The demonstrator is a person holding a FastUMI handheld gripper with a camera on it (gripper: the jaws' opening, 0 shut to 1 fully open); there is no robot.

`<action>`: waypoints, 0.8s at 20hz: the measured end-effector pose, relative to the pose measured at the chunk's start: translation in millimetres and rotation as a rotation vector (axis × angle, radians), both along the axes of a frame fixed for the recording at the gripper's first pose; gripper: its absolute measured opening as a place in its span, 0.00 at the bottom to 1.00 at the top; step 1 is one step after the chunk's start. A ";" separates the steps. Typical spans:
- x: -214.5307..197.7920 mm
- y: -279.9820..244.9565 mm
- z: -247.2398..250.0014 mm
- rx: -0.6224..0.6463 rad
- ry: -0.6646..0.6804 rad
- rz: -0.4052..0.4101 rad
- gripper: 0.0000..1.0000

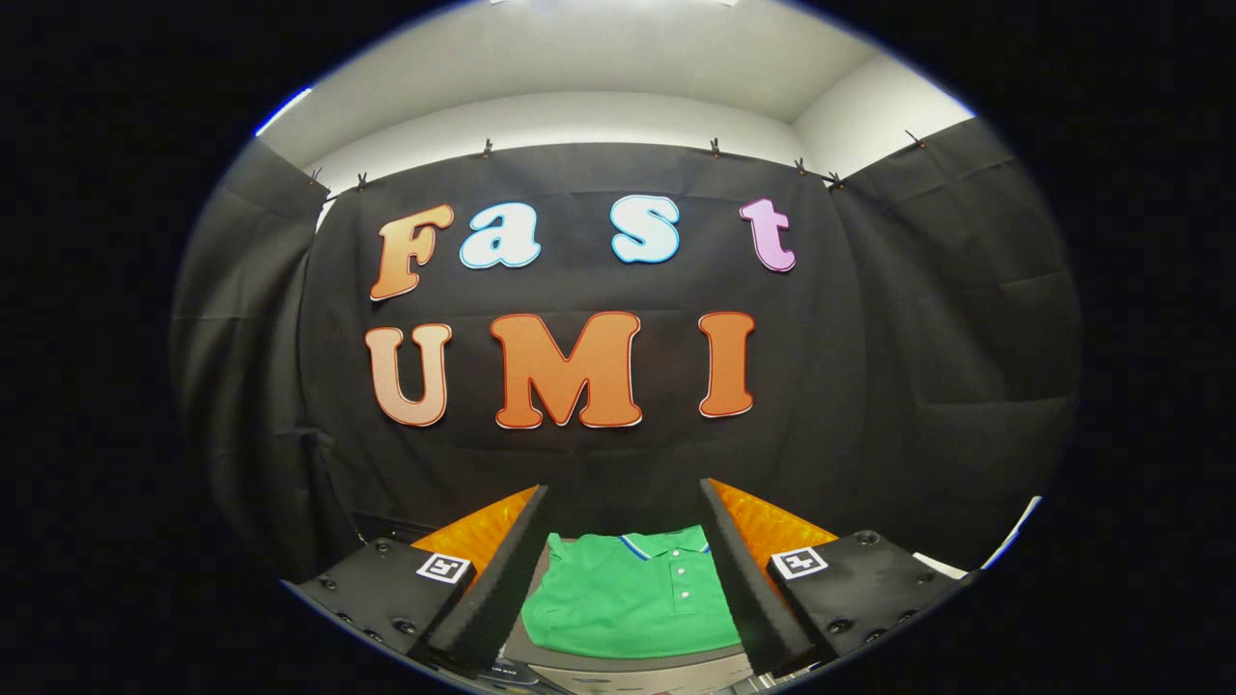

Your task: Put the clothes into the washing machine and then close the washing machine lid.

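The job is at its first step: the shirt (632,603) has not yet been picked up. The jaws (628,560) stand released, wide apart, with nothing between the pads but air, and the shirt lies below and between them, seen through the gap. No finger touches it.

The shirt is a green polo, soft knit cloth, laid flat and roughly folded, with its collar towards the far side. The collar carries a thin white and blue trim, and a short placket with small white buttons runs down from it. The cloth lies smooth with a few shallow creases, and its near edge curves loosely. It rests on a pale, flat worktop (637,666) whose near edge shows just under the fingers. The inner faces of the fingers (497,579) look ribbed, a soft gripping texture.

The next move, as I judge it, calls for lowering the jaws onto the shirt and pinching a fold of cloth thick enough to lift the whole garment. Thin knit may slip or trail, so a bite near the middle seems safer than one at the collar.
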State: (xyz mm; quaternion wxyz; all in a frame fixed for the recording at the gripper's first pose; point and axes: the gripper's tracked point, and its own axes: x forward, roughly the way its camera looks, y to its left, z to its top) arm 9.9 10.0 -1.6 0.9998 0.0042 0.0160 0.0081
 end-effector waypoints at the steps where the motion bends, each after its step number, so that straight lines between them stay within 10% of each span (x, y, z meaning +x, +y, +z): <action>1: 1.0 0.3 -1.1 -0.004 0.003 -0.001 0.97; 16: 38.1 -32.4 -25.0 0.025 0.084 -0.056 0.98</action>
